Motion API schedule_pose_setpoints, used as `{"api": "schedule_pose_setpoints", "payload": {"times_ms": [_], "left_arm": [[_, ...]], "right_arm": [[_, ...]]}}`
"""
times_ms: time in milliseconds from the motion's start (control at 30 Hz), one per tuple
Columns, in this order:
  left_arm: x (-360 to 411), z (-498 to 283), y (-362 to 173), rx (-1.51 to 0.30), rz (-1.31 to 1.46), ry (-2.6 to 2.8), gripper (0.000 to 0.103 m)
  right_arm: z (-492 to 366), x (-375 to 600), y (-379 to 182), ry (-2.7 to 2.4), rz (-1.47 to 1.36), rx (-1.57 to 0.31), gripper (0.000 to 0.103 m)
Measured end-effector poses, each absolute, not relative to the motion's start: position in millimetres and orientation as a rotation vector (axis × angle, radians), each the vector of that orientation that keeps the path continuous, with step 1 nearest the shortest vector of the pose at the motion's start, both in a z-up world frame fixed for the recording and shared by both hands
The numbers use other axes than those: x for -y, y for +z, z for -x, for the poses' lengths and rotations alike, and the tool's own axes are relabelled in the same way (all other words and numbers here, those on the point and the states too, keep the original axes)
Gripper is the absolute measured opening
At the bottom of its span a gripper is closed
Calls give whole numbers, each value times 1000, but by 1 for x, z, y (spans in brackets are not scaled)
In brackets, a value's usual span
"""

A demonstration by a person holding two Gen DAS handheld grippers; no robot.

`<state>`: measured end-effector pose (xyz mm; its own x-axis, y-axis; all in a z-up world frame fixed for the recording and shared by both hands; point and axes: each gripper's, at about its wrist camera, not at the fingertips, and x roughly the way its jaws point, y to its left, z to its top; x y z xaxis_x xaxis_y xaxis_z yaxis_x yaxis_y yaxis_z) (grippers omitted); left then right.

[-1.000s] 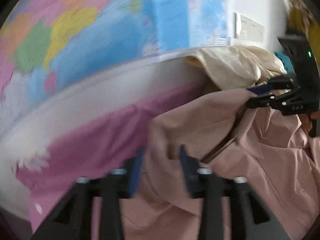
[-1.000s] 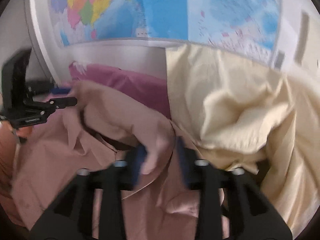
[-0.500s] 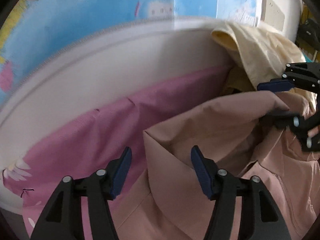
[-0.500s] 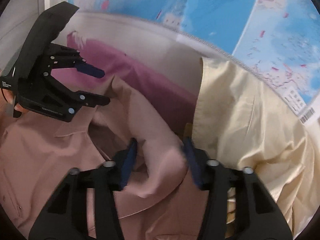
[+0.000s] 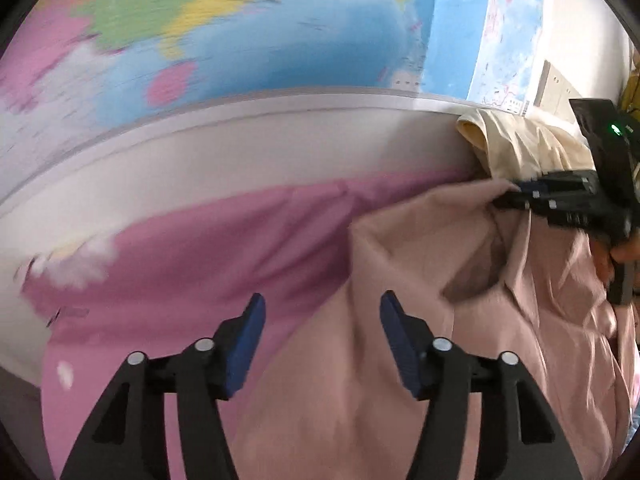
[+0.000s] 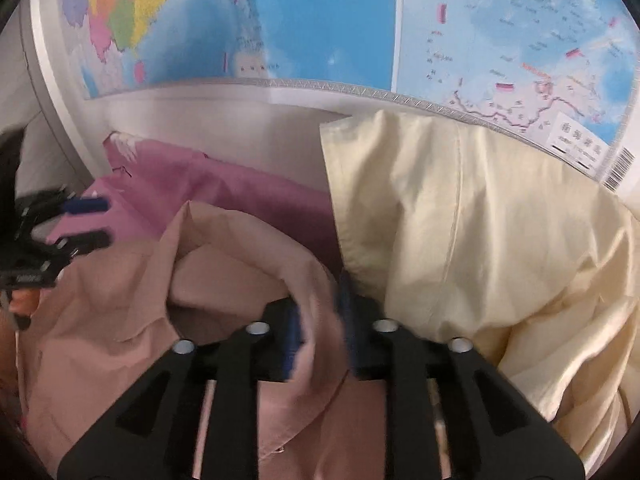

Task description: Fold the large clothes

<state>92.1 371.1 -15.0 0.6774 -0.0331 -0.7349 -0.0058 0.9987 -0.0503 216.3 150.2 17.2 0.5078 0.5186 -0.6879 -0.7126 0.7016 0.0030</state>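
A large dusty-pink jacket [image 5: 460,320] lies crumpled on a pink bedsheet [image 5: 192,248]; it also shows in the right wrist view [image 6: 120,320]. My left gripper [image 5: 322,336] is open and empty, just above the jacket's left edge. It shows at the left of the right wrist view [image 6: 92,222] with its jaws apart. My right gripper [image 6: 320,324] is shut on the jacket's collar or hood edge, and shows at the right of the left wrist view [image 5: 516,194] pinching that edge.
A cream-yellow garment [image 6: 460,240] is piled at the right against the wall; it also shows in the left wrist view [image 5: 516,148]. A white ledge [image 5: 240,136] and a coloured wall map [image 6: 300,20] stand behind the bed.
My left gripper opened, let go of the jacket edge and drew back to the left. My right gripper closed tighter on the jacket's edge.
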Motion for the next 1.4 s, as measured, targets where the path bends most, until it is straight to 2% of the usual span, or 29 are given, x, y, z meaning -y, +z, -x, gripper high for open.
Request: {"api": "schedule_pose_setpoints", "payload": {"times_ms": [33,67,133,200,367,467,667,800,833,867,900,967,1100,1233,1333,1367,1400], "left_arm": [[-378,-73,-15,-824,70,-6,62],[-382,-61,-17,-829,79,-4,62],[-392,-27,-22,-829,83,3,62],[-409,15,-26,-835,101,20,62],[-426,84,-39,-848,177,53,62],[-430,118,-47,-849,250,21,75],[-411,165,-66,-895,298,-51,75],[-393,181,-87,-990,338,-110,75],[-384,188,-86,-973,294,-96,72],[-380,191,-87,-980,280,-99,62],[-375,195,-86,-979,259,-89,39],[-376,198,-84,-976,280,-68,6],[-394,205,-53,-876,275,69,4],[-429,206,6,-740,253,213,4],[-445,192,31,-717,190,309,5],[-451,182,35,-727,168,356,7],[-456,173,34,-752,148,405,15]], "right_arm": [[-211,-150,21,748,296,-705,35],[-202,-146,27,740,285,-679,49],[-188,-134,31,740,261,-642,66],[-163,-119,36,754,245,-593,67],[-105,-91,18,880,247,-631,72],[-76,-88,0,937,226,-693,72],[-34,-67,-37,1002,159,-774,74],[-18,-62,-51,1028,81,-807,76],[-15,-56,-52,1029,71,-810,76],[-13,-56,-54,1034,49,-813,77],[-12,-56,-57,1041,33,-820,77],[-11,-54,-62,1053,-2,-840,77],[-6,-51,-64,1057,-7,-835,77],[-4,-46,-61,1054,-21,-812,77],[-4,-42,-61,1027,-24,-797,77],[-4,-41,-61,1021,-24,-794,77],[-4,-39,-63,1012,-25,-792,77]]}}
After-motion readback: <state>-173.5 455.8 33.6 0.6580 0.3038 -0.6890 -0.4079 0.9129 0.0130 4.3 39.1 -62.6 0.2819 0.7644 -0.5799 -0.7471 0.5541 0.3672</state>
